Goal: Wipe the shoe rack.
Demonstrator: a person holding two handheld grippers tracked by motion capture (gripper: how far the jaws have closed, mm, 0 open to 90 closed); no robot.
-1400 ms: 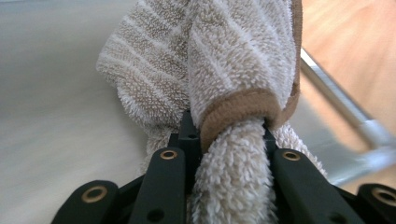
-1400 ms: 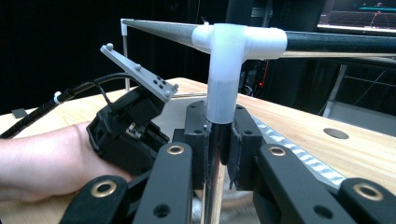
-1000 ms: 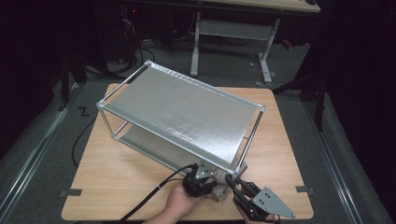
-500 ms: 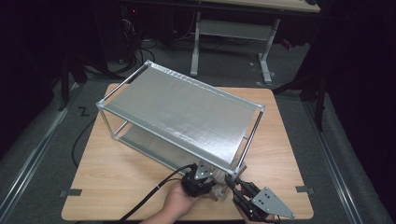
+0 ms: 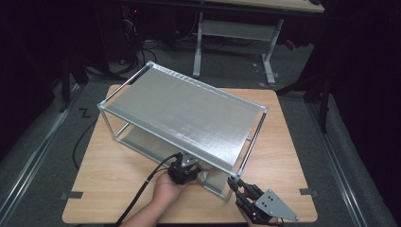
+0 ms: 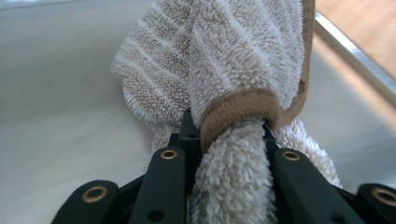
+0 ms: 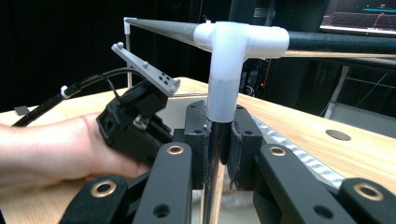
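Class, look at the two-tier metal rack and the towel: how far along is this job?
Done: the right gripper is clamped on the rack's near corner post, steadying the rack. In hand: the left gripper grips a bunched beige towel that lies on the rack's lower shelf, probably wiping it. Left: covering the remaining shelf; how much is wiped cannot be told.

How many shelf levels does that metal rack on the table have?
2. The upper shelf spans the top of the rack. The lower shelf lies under it near the tabletop, where the left hand-held gripper holds a towel. Further levels are unlikely.
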